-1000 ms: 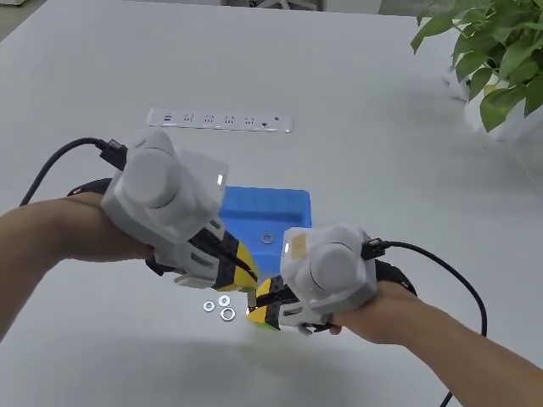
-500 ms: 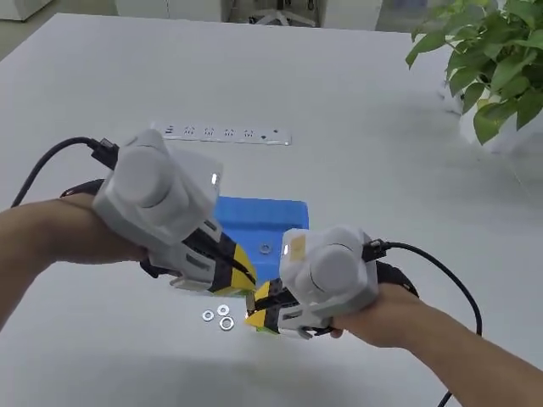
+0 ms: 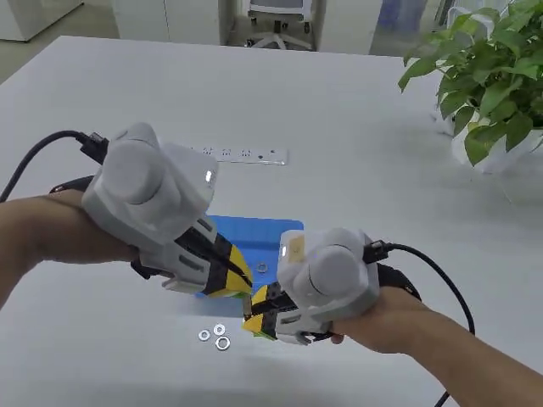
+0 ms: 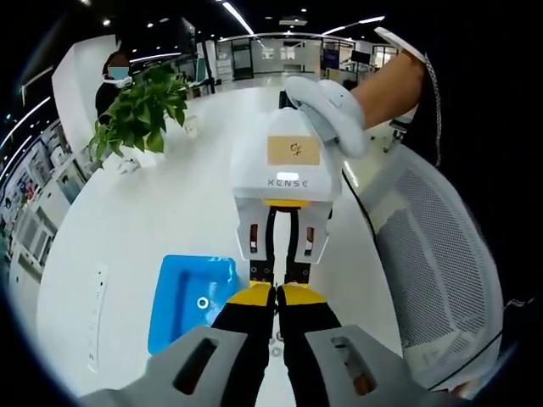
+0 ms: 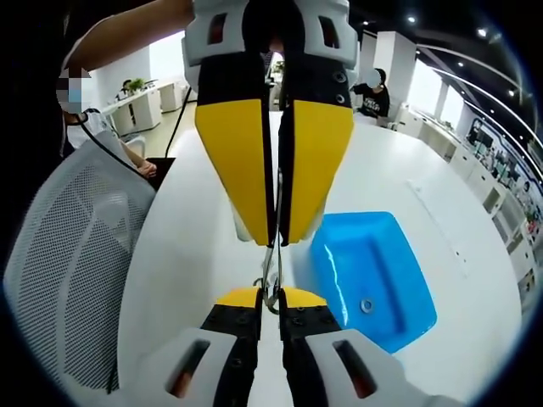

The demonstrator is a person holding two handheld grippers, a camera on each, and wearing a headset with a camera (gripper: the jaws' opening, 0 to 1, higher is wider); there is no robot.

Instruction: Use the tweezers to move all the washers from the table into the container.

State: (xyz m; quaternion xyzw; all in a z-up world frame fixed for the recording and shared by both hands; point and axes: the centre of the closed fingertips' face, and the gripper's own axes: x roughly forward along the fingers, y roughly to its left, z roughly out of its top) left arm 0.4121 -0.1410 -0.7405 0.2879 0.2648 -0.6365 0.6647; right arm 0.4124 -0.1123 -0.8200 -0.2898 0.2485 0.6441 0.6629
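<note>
My left gripper (image 3: 242, 284) and right gripper (image 3: 253, 315) meet tip to tip just above the near edge of the blue container (image 3: 280, 231). In the right gripper view a thin metal pair of tweezers (image 5: 271, 259) runs from between the left gripper's yellow jaws (image 5: 276, 237) down into my right gripper (image 5: 270, 298). Both pairs of jaws look shut on it. One washer (image 3: 261, 268) lies inside the container (image 5: 382, 254). Three washers (image 3: 217, 336) lie on the table, left of the right gripper's jaws. The left gripper view faces the right gripper (image 4: 276, 273) head on.
A white power strip (image 3: 237, 154) lies on the white table (image 3: 356, 144) beyond the container. A potted plant (image 3: 484, 76) stands at the far right. Black cables trail from both grippers. A mesh chair (image 4: 433, 254) stands by the table's near side.
The head camera has tilted up, so the table slides down the picture. Both grippers stay tip to tip and sit slightly farther from the loose washers.
</note>
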